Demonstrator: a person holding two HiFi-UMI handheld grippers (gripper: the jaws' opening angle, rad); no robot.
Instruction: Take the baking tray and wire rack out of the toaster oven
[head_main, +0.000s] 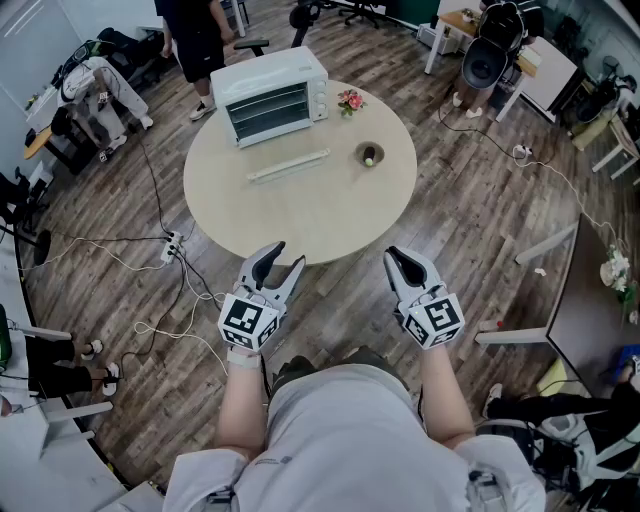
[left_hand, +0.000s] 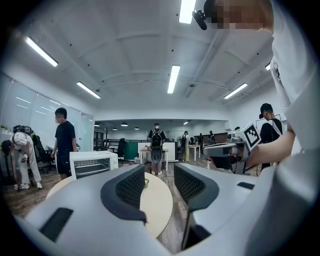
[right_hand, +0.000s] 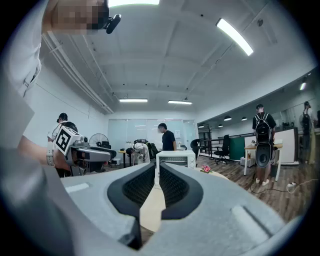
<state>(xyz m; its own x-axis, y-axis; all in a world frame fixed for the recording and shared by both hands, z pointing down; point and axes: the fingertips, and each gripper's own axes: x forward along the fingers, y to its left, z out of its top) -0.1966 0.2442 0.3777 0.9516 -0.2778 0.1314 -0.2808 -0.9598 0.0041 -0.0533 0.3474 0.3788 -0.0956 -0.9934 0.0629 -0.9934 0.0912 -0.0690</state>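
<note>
Approach step: toaster oven (head_main: 272, 97) at table's (head_main: 300, 215) far edge, unreached; left tool (head_main: 287, 257) apart, empty; right tool (head_main: 400, 258) together, empty; next move likely a reach across to the oven.

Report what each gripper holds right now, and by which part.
Nothing is held. The left gripper is open and empty; the right gripper is shut on nothing. Both are far from the toaster oven.
</note>
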